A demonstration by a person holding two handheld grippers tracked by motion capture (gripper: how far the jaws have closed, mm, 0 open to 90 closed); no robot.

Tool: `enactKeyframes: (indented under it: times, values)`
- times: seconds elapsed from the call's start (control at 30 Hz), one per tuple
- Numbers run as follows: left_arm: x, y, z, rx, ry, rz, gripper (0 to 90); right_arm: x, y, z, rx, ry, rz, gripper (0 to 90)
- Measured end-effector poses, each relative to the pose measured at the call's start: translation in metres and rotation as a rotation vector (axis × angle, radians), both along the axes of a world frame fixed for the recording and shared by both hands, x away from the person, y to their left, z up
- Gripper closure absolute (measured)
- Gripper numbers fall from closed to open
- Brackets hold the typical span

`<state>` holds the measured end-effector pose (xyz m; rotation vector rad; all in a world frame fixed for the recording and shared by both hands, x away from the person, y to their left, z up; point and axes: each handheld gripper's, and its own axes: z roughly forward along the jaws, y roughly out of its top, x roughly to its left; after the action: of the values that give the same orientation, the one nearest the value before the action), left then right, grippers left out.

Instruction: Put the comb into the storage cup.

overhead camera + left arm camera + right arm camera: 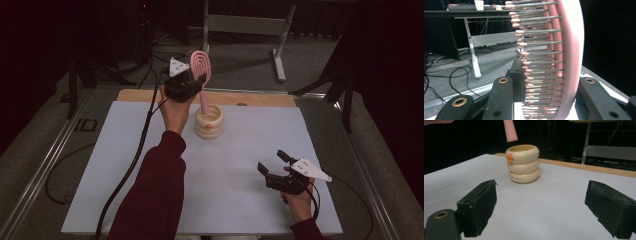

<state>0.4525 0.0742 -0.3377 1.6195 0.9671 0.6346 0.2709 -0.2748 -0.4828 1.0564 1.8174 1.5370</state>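
Observation:
A pink hairbrush [200,62] with metal bristles [541,62] is clamped by its head in my left gripper [197,80], which is shut on it above the far middle of the table. The brush's handle [205,102] points down, and its tip [510,130] hangs just above the mouth of a cream ringed cup [209,122] with an orange dot. That cup [524,163] stands upright on the white table sheet [240,165]. My right gripper [271,161] rests near the front right, open with nothing between its pads [480,205], aimed at the cup.
A wooden strip [250,98] edges the far side of the sheet. Behind the table stands a grey metal frame [245,25], and black cables [454,75] lie on the carpet. The left gripper's cable [135,160] trails across the sheet's left part.

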Motion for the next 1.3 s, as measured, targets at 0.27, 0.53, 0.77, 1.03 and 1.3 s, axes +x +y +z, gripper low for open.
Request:
enactKeyframes:
  times: [0.27,0.53,0.77,1.03,1.3]
  values:
    - [0.001,-0.005,-0.005,0.006,0.005,0.004,63.9,0.000,0.001,0.000,0.001,0.000,0.005,10.4]
    - [0.003,-0.009,-0.010,-0.009,0.008,0.005,63.8,-0.001,0.002,0.000,0.001,0.001,0.006,10.4]
    - [0.004,-0.012,-0.013,-0.009,0.007,0.010,63.8,-0.001,0.002,0.000,0.002,-0.001,0.007,10.4]
    - [0.004,-0.014,-0.016,-0.012,0.006,0.016,63.8,-0.001,0.002,0.000,0.004,0.001,0.006,10.4]
    - [0.005,-0.018,-0.019,-0.016,0.007,0.022,63.8,-0.001,0.003,0.000,0.006,0.000,0.008,10.4]
